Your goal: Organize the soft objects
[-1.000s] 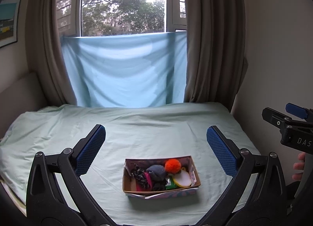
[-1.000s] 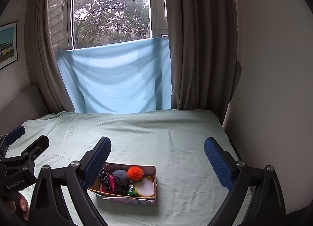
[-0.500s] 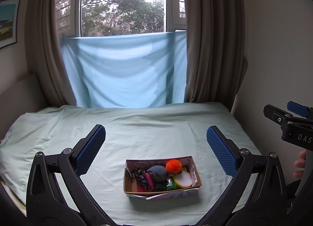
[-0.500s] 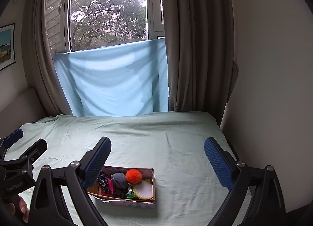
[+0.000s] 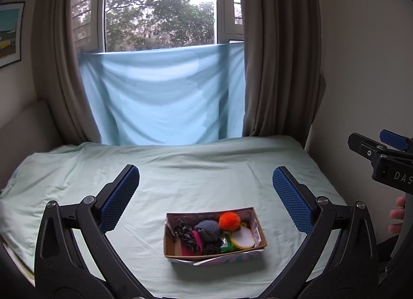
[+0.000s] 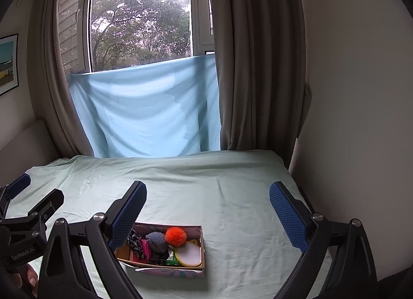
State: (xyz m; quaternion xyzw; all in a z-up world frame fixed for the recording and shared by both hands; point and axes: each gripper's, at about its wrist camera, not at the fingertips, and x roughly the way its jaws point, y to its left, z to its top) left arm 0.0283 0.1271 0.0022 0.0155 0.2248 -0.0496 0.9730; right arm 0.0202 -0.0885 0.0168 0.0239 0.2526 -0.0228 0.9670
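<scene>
Both grippers hang open over the bed; only the view has shifted a little.

The small cardboard box sits on the near part of the bed, and the soft things are all inside it: an orange pom-pom, a grey sock ball and a braided rope toy. In the last second the box has not moved on the sheet; in the right view it has slid a bit lower, so that hand rose or tipped up. The left gripper and right gripper have their jaws spread wide, holding nothing. This fits things waiting to be taken out, or just put away.
</scene>
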